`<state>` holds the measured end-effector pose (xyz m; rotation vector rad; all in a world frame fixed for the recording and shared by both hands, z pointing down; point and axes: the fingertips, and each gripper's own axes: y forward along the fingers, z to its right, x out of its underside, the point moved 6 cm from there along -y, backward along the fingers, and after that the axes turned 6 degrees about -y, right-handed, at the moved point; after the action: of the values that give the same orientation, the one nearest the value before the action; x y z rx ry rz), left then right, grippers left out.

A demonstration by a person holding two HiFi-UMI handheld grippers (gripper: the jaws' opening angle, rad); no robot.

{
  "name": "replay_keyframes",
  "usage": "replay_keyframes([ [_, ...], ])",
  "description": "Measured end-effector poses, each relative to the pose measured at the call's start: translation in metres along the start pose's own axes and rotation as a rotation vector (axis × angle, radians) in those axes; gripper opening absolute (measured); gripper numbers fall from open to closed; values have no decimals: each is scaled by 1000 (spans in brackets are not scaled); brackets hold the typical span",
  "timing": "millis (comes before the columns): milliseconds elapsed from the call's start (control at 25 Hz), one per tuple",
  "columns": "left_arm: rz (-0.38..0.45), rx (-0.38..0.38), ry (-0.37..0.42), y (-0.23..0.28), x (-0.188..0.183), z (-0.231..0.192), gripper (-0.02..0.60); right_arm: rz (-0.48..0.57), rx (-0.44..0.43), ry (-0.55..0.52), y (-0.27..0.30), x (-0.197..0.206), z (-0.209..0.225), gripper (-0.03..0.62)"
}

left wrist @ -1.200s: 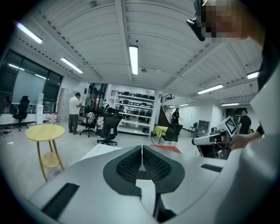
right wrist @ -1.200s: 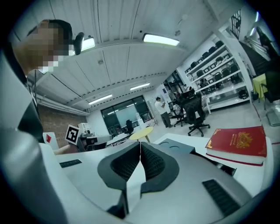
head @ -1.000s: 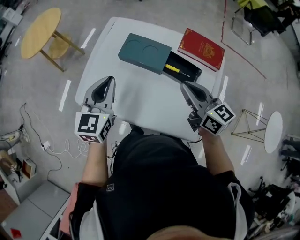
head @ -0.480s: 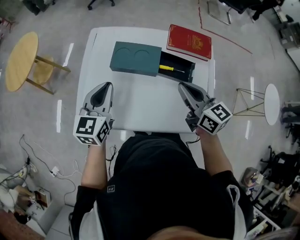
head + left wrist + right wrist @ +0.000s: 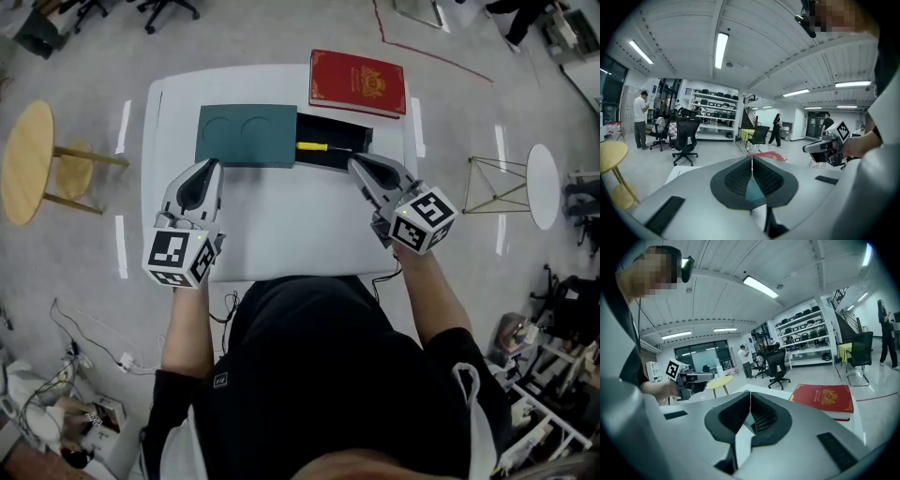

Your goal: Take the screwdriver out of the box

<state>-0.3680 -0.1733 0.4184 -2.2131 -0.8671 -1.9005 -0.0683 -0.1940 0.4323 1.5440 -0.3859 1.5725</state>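
Head view overhead; gripper views share red book [image 5: 358,82].

We record, on the worktop [image 5: 281,230]:
- box [image 5: 246,136] at 12 o'clock, its tray [image 5: 349,161] drawn out toward 3 o'clock
- screwdriver [image 5: 314,147] in the tray
- book [image 5: 357,82] behind the tray, at 1 o'clock
- left hand-held gripper [image 5: 212,165] at 9 o'clock, just before the box
- right hand-held gripper [image 5: 355,162] at 3 o'clock, at the tray's near edge

On the floor [image 5: 94,309]:
- round table [image 5: 26,161] far out at 9 o'clock

- Moved: left gripper [image 5: 213,163], forward across the table [image 5: 281,225]; tip formerly well short of the box [image 5: 246,136], now just beside its teal cover's near edge.
- Moved: right gripper [image 5: 355,161], forward; tip now at the open tray's near edge, near the screwdriver [image 5: 312,146].
- Head view: table formerly skewed, now square-on.
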Motion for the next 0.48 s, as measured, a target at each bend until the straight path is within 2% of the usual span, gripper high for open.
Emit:
replay_keyframes([
  [320,-40,22,-18,57,1,-7,21,-95,-37,-95,39,4,50,32],
  [480,-57,28,-20,79,6,-8,21,-202,-118,-175,67,20,65,32],
])
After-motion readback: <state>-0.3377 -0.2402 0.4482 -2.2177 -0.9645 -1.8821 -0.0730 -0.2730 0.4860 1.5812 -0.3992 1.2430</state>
